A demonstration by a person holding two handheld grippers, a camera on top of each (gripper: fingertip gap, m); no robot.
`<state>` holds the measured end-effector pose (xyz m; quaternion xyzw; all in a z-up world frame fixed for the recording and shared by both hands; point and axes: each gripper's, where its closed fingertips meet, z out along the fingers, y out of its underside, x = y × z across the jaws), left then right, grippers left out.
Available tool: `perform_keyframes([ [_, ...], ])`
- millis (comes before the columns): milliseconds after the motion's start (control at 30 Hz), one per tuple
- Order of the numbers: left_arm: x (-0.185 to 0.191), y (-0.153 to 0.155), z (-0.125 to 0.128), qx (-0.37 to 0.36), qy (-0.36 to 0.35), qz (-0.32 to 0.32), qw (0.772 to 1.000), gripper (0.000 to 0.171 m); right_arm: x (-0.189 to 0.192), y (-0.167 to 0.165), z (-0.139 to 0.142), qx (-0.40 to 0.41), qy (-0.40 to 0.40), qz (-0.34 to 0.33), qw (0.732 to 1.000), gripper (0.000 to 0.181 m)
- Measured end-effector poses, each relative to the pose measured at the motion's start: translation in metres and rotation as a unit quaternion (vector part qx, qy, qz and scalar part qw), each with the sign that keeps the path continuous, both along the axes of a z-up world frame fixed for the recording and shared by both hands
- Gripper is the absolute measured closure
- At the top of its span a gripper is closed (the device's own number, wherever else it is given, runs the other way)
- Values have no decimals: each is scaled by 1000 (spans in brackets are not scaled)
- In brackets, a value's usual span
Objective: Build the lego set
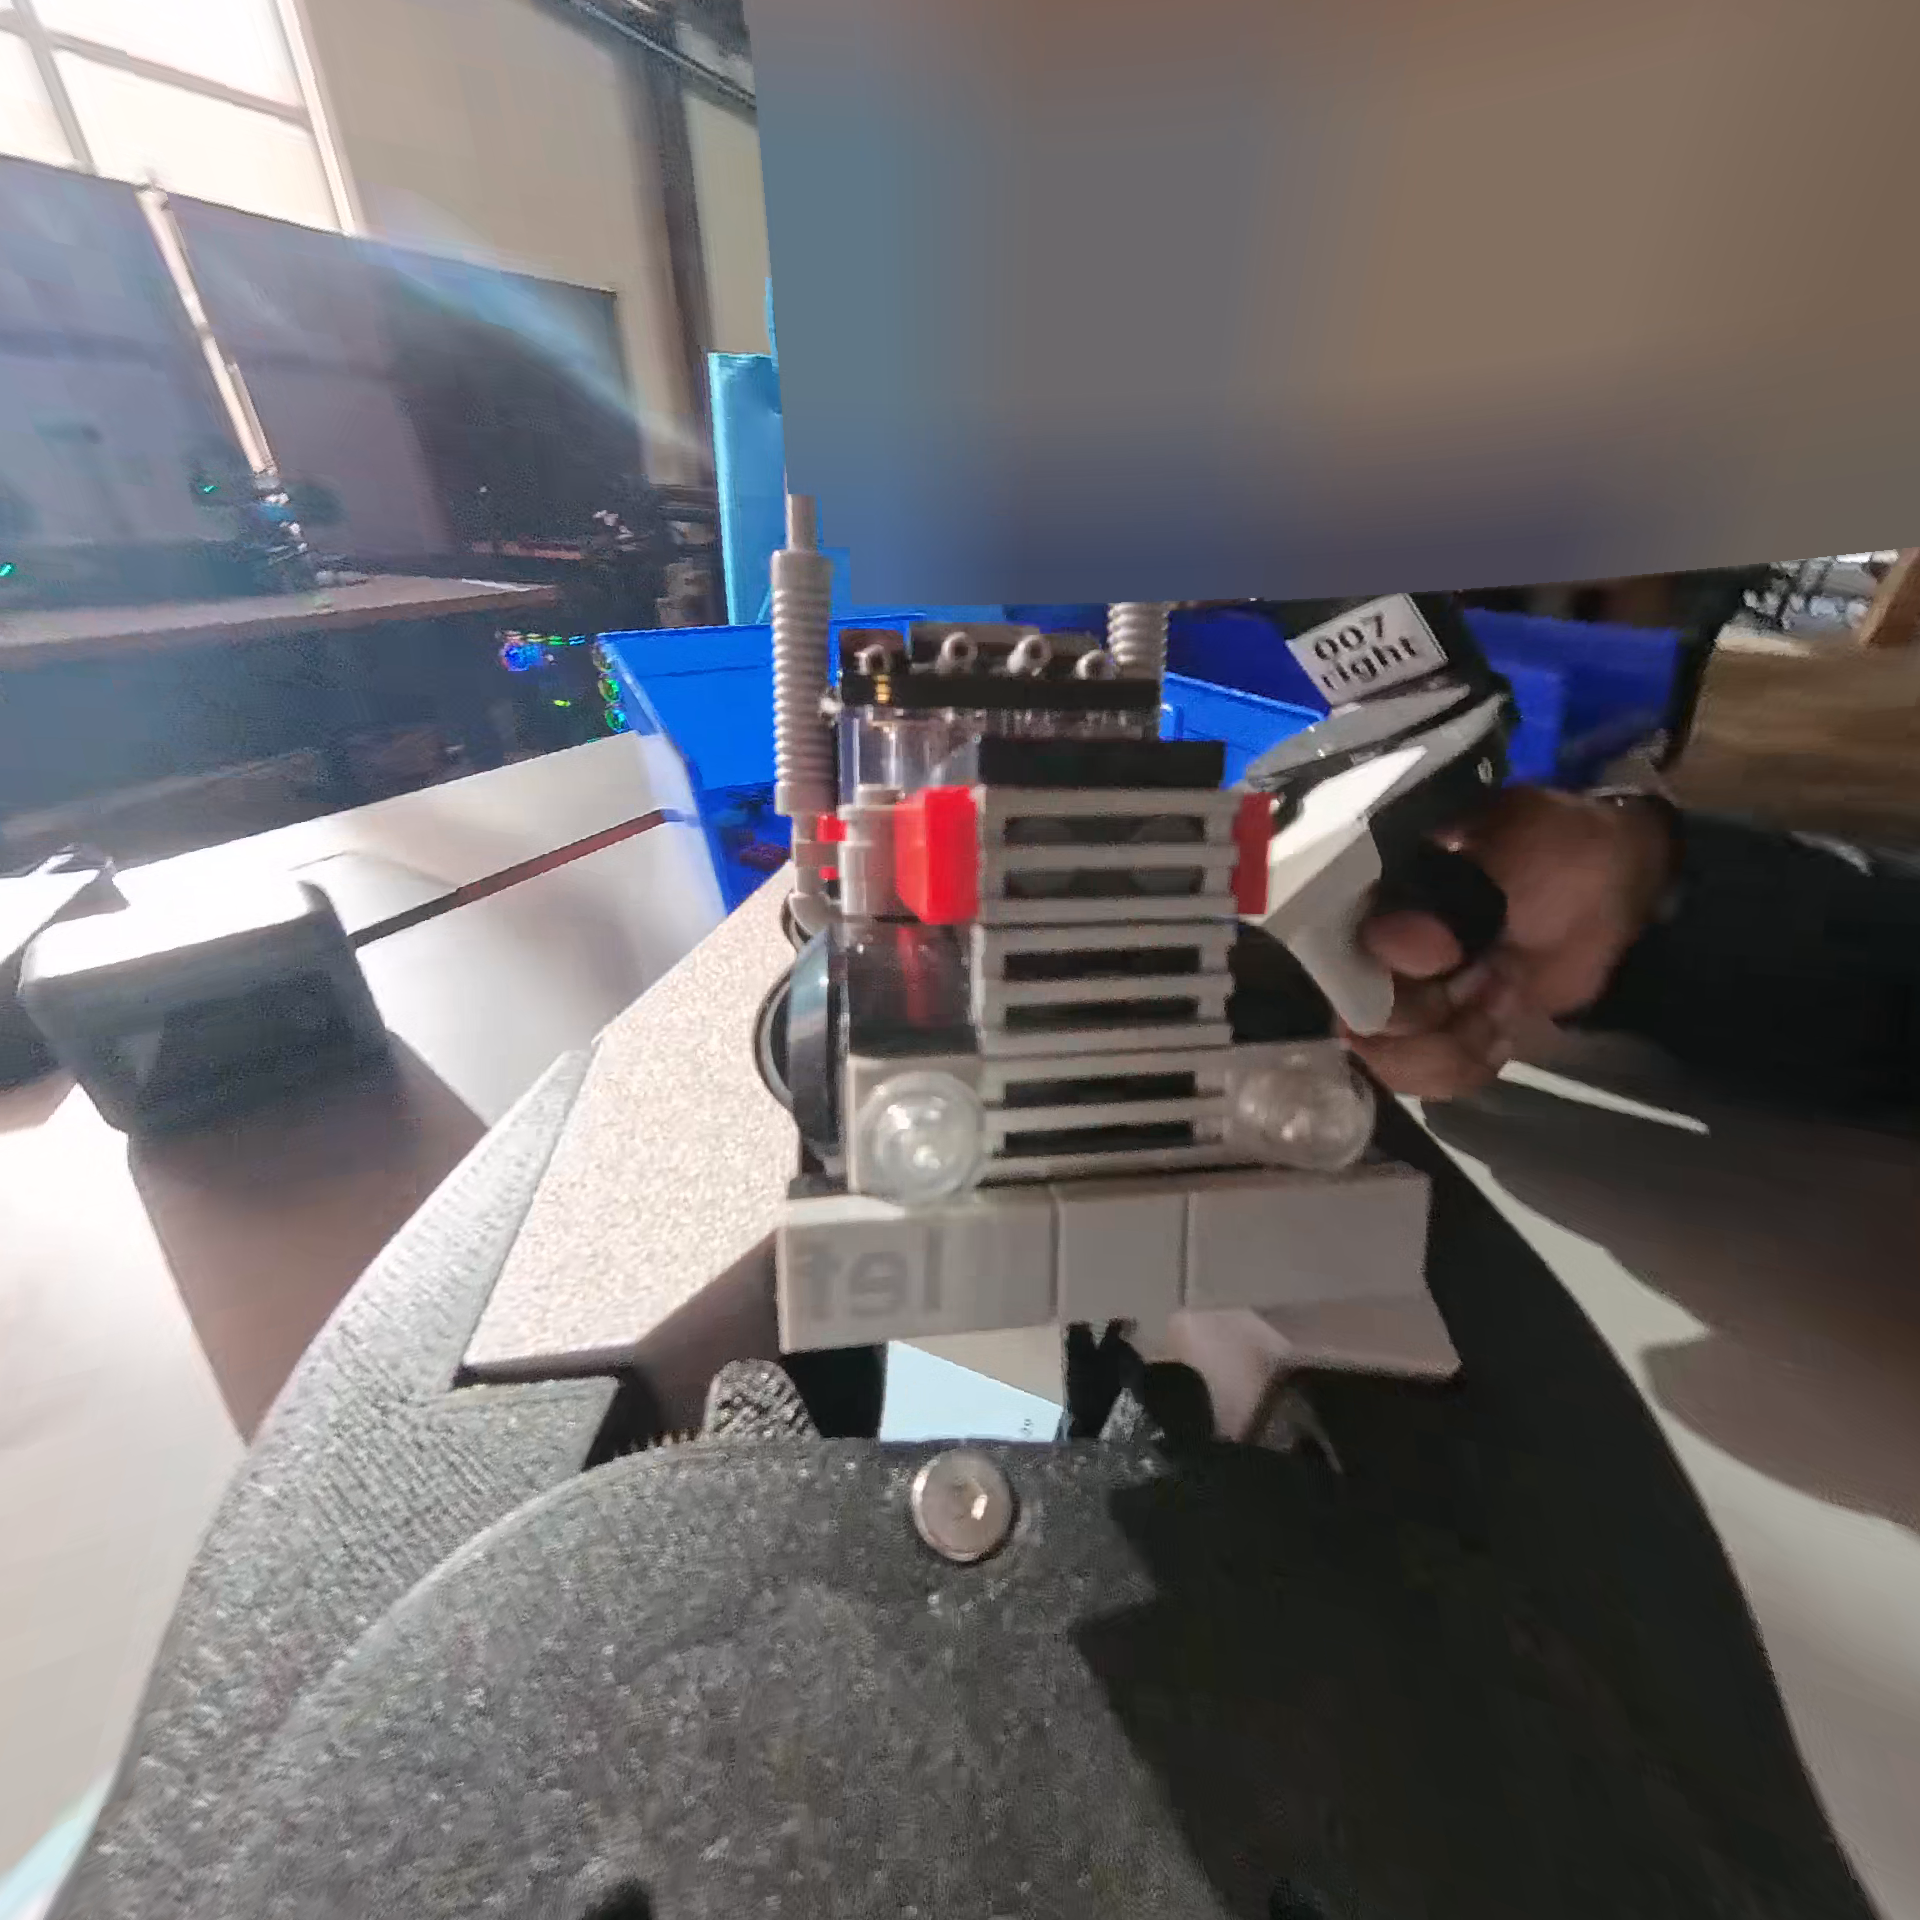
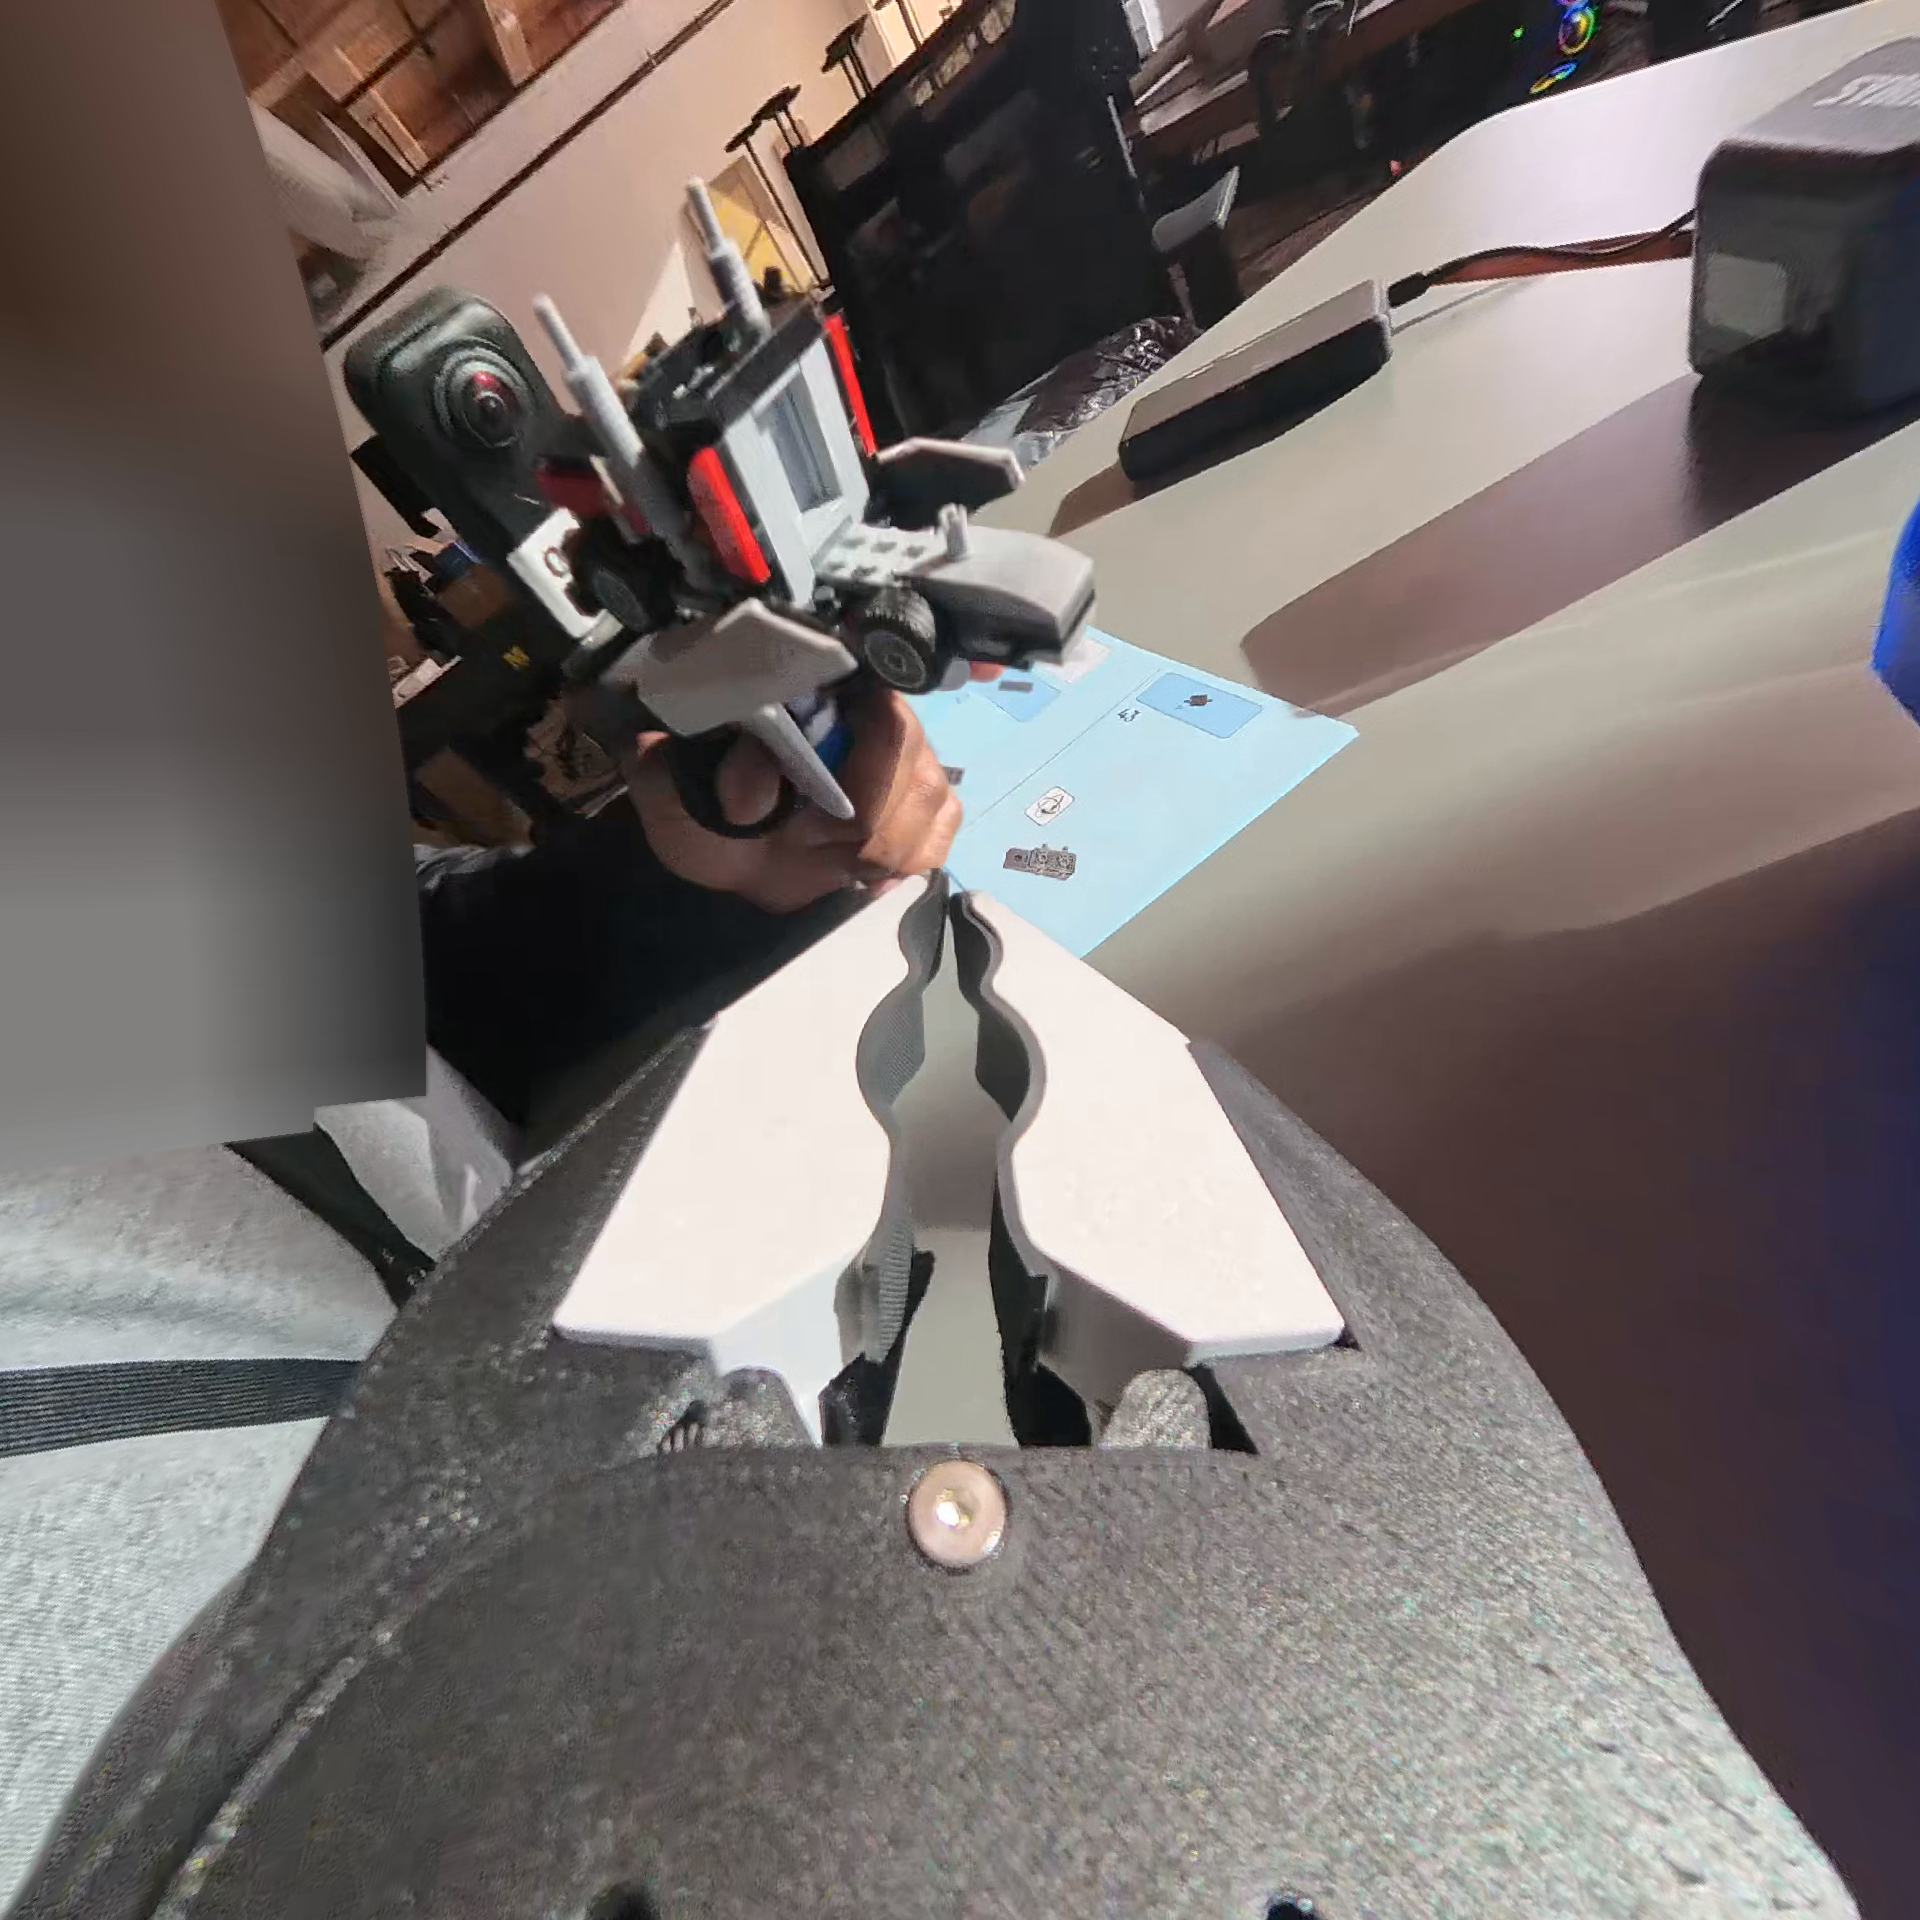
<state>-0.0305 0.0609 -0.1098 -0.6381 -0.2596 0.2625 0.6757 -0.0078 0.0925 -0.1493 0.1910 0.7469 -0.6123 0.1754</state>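
Note:
A small lego truck [image 1: 1101, 862] with a grey grille, red side bricks, clear headlights and grey exhaust stacks is clamped between the fingers of my left gripper [image 1: 1101, 1039], its front facing the camera. It is held up off the table. In the right wrist view the same truck [image 2: 769, 468] shows tilted in the left gripper [image 2: 831, 623], held by a hand. My right gripper [image 2: 945, 894] is shut with its white fingers touching at the tips and nothing between them. It shows behind the truck's right side in the left wrist view [image 1: 1320, 862], held by a hand.
A light blue instruction sheet [image 2: 1122, 790] lies on the grey table [image 2: 1558, 623]. A flat black box [image 2: 1247, 384] and a dark cube device [image 2: 1808, 260] with a cable sit farther back. Blue bins [image 1: 707, 707] stand behind the truck. A person's grey-clothed torso is at the left [image 2: 156, 1299]. My right fingertips sit around 6 centimetres from my left ones.

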Motion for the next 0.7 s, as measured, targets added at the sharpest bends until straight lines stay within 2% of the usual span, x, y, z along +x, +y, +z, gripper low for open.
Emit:
perform_keyframes([
  [167, 0, -10, -7, 2, -28, 6, 1000, 121, 19, -2, -12, 21, 5, 27, 999, 178],
  [267, -4, -14, -13, 36, -80, 2, 996, 120, 27, 8, -11, 38, 36, 27, 998, 176],
  [367, 0, -11, -12, 65, -106, -8, 992, 117, 36, 41, -9, 60, 60, 14, 996, 172],
  [567, 10, -2, -16, 67, -116, -7, 991, 120, 72, 139, -32, 154, 109, -28, 982, 163],
  [700, 12, 3, -16, 83, -129, -8, 988, 119, 86, 157, -63, 248, 158, -53, 954, 149],
])
